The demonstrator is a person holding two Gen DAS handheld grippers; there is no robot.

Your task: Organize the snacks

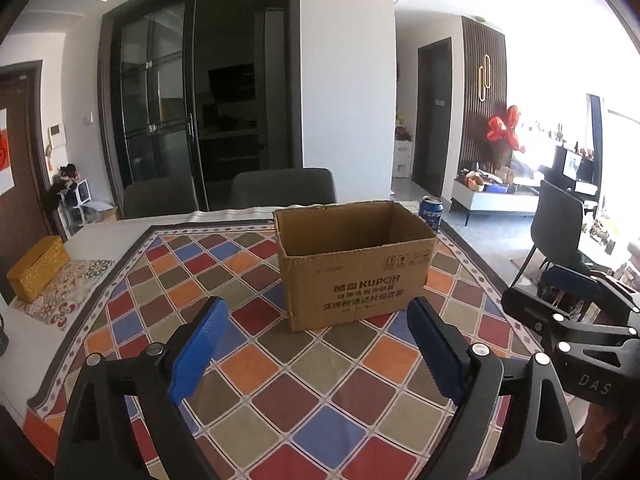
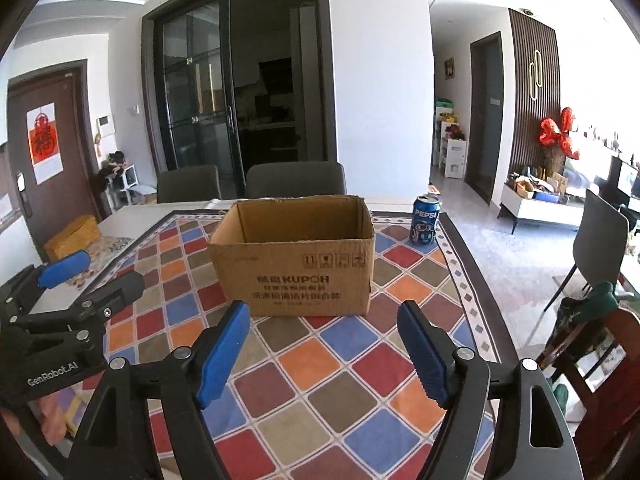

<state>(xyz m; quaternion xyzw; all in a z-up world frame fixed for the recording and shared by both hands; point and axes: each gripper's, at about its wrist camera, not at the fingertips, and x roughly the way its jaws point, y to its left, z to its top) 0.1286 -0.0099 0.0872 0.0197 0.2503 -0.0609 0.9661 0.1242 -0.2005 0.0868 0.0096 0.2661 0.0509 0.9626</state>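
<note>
Both empty claws, left claw (image 1: 316, 344) and right claw (image 2: 322, 350), face the cardboard box (image 2: 296, 268).

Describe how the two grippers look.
Both the left gripper and the right gripper have black frames with silver rivets and ridged blue pads on the jaws. White lettering reads "GenRobot.AI" on the left one's side and "DAS" on the right's.

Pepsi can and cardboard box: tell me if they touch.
Apart. The right wrist view shows tablecloth between the Pepsi can and the cardboard box.

Yellow box (image 1: 38, 268) beside checkered tablecloth (image 1: 320, 392)
</note>
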